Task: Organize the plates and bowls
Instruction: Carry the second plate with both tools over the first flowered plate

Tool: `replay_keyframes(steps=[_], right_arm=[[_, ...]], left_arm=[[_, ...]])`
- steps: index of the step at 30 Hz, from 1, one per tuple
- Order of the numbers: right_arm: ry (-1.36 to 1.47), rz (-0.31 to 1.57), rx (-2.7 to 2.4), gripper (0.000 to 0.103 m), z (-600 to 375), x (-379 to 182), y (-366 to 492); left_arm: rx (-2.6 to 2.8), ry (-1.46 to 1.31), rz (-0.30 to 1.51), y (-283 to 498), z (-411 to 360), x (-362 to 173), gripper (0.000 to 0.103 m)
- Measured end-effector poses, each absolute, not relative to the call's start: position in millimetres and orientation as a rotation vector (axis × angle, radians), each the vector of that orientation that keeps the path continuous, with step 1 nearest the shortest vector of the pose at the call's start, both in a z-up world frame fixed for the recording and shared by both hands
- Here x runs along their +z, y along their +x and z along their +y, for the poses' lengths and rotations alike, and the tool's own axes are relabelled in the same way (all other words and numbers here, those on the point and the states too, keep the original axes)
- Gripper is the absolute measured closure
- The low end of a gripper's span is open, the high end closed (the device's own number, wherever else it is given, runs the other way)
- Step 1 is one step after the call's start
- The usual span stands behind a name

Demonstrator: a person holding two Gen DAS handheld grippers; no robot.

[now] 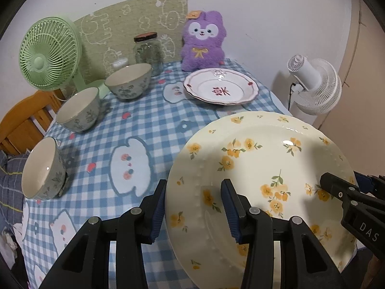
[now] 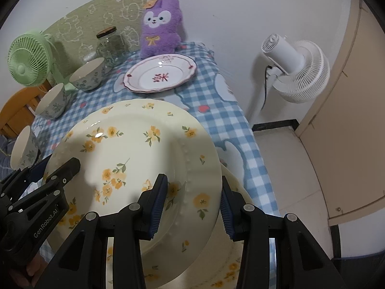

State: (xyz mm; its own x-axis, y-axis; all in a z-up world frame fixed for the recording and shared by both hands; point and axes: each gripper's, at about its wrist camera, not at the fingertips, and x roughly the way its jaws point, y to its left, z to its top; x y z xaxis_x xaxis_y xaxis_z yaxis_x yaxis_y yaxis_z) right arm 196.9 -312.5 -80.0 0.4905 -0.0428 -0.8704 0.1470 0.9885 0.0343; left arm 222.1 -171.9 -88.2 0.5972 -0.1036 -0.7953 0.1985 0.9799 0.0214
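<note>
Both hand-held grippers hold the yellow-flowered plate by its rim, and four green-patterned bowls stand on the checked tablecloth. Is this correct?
Not fully. The left wrist view shows three green-patterned bowls, not four, on the checked tablecloth. The rest holds: the left hand-held gripper and right hand-held gripper both hold the yellow-flowered plate by its rim.

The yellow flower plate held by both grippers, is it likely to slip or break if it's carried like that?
The yellow flower plate looks like glazed ceramic with a glare spot, so probably stiff but slick. The left gripper and right gripper each pinch only its rim, so it may tilt. It would likely chip if dropped on the second plate below.
</note>
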Motion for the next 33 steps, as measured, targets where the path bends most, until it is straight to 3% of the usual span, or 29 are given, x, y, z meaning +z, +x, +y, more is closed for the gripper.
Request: replay_keyframes(steps=[33], right_arm=[[0.162, 1.087, -0.157, 0.060, -348, -112, 149]], left_arm=[[-0.208, 0.161, 0.946, 180, -212, -116, 0.058]])
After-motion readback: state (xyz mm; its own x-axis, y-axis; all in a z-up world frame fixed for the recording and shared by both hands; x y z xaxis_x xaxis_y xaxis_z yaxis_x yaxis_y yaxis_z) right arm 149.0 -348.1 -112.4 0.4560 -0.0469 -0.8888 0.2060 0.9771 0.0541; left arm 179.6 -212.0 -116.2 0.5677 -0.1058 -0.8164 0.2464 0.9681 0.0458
